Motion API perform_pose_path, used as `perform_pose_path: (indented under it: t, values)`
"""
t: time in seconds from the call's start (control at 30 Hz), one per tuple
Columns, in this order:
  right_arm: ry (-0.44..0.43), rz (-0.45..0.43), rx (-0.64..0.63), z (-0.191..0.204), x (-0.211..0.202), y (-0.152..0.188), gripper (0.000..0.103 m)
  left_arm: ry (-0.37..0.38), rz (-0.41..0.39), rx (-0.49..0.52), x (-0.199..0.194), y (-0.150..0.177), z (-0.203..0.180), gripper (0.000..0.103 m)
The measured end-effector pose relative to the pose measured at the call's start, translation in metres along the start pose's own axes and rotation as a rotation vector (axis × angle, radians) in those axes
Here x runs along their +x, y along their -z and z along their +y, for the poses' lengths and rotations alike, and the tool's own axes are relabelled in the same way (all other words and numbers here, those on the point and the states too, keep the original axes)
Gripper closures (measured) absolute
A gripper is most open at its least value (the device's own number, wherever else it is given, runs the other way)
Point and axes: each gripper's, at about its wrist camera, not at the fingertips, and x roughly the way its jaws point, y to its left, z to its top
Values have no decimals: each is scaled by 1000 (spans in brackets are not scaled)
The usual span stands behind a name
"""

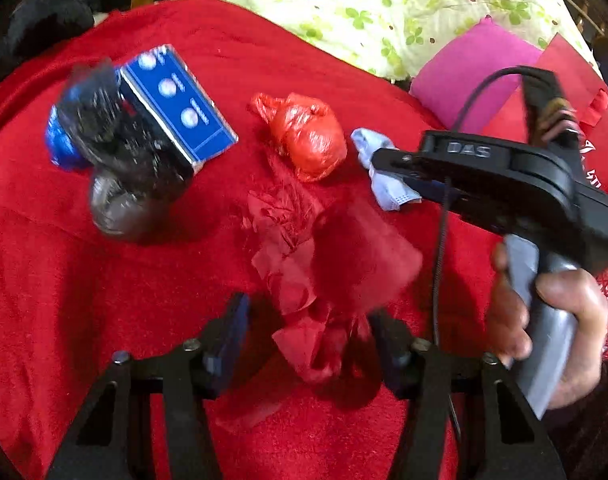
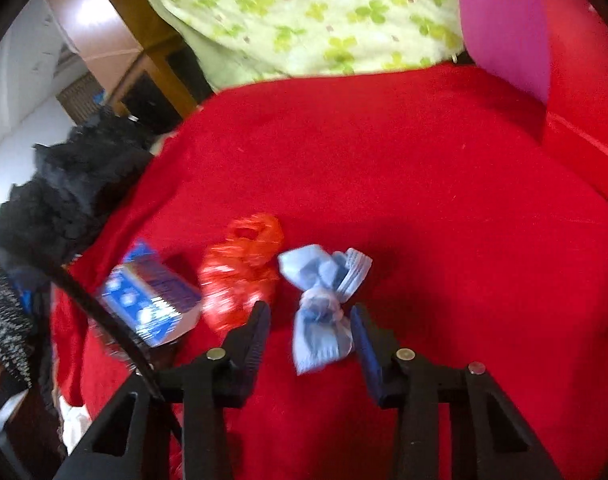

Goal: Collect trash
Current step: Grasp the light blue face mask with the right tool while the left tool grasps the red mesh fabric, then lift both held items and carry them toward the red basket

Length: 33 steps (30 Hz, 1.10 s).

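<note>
Nearest the left wrist lens, the left gripper stands open astride a crumpled red paper at 6 o'clock, pads not yet pressing. Going right, the right gripper also gapes around a knotted blue mask, just clear of it. Both are mid-pickup, I judge; next, each must close squarely. Counted on the red blanket: 1 black bag at 9 o'clock, 1 blue box, 1 red bag, 1 mask, 1 paper.

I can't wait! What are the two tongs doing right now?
Left tongs: open, around the red bag, not pinching it.
Right tongs: open, around the blue face mask, pads not yet pressing.
</note>
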Motion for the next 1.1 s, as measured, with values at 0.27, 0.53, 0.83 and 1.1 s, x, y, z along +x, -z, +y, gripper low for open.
perform_pose_path:
  t: [0.27,0.53,0.83,1.1]
  values:
    - [-20,-43,17,-9,-11,12,75,85,-4,13,-11,7,11,76]
    - [-11,-124,-52,8,-93,58,75,88,-94,62,-70,26,10,77]
    - [-52,-230,-94,48,-166,118,75,-23,-243,170,-146,40,-2,77]
    - [-63,-348,-119,70,-227,143,75,-32,-412,201,-210,31,-17,77]
